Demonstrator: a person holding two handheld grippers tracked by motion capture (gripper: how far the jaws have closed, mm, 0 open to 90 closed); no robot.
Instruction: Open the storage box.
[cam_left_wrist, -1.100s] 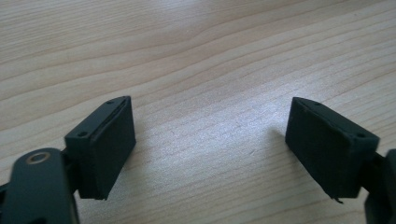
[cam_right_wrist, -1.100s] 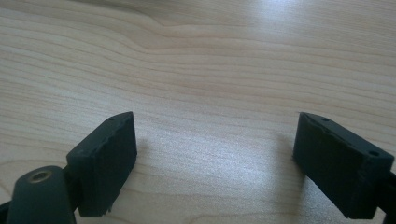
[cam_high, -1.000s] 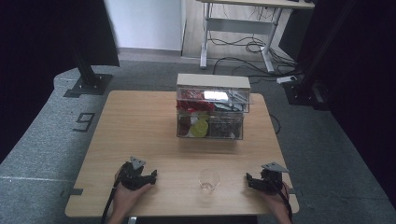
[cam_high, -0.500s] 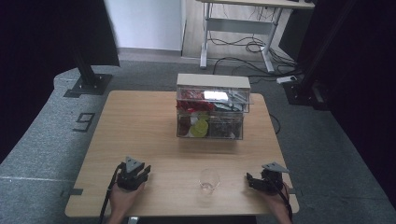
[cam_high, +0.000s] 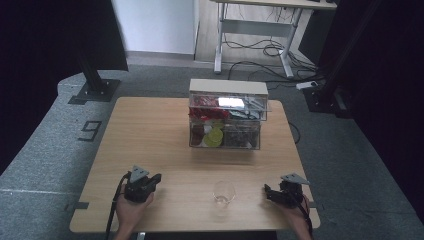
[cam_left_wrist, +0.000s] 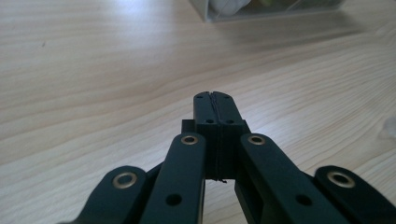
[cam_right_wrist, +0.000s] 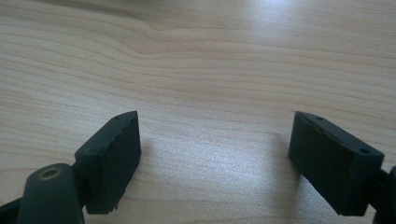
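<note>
While both grippers rest near the table's (cam_high: 150, 130) front edge, nothing looks handled yet: left gripper (cam_left_wrist: 214, 100) has just closed on nothing, right gripper (cam_right_wrist: 215, 154) gapes wide, glass (cam_high: 223, 192) stands untouched between them.

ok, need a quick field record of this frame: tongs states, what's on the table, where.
left tongs: shut on nothing, jaws have just been closing, low over the near left of the table
right tongs: open, nothing between the jaws, near right
surface: light wooden table
clear drinking glass: upright, near edge, between the two tongs, untouched
clear plastic drawer box: far centre, holds red, yellow and dark items too small to identify
contact: neither tongs touches the glass or the box
</note>
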